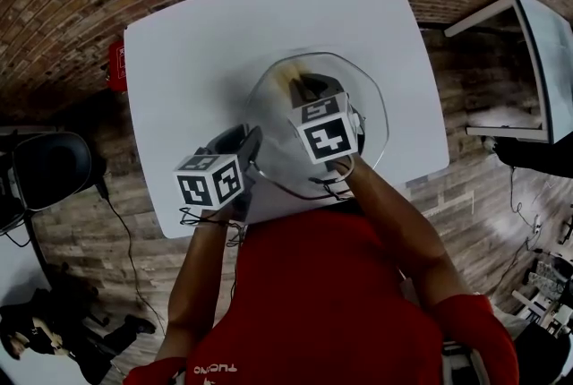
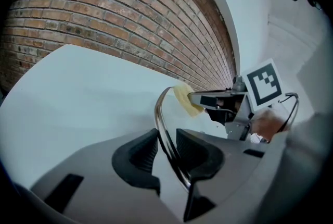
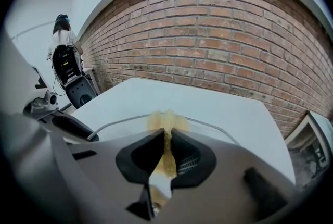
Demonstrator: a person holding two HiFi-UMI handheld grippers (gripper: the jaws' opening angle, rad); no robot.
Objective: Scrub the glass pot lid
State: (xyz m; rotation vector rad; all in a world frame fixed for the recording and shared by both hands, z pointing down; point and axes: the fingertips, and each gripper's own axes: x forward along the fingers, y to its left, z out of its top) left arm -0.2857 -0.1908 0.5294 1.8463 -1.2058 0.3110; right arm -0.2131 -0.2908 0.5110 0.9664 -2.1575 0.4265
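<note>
The glass pot lid [image 1: 372, 110] is held tilted above the white table [image 1: 179, 52]. My left gripper [image 1: 250, 148] is shut on its metal rim [image 2: 161, 113] at the near left edge; the rim runs between the two pads. My right gripper [image 1: 306, 89] is shut on a yellow sponge [image 1: 288, 84] that presses on the glass near the far rim. In the right gripper view the sponge [image 3: 166, 121] sticks out past the jaws [image 3: 167, 147] against the lid's edge [image 3: 221, 127]. The left gripper view shows the sponge [image 2: 184, 99] and the right gripper [image 2: 200, 99] beyond my own jaws [image 2: 166, 147].
A brick wall [image 3: 218, 35] runs behind the table. A black chair [image 1: 49, 164] stands on the floor at the left, a red object [image 1: 116, 65] sits by the table's left edge, and a white shelf unit [image 1: 537, 61] stands at the right. Cables lie on the wooden floor.
</note>
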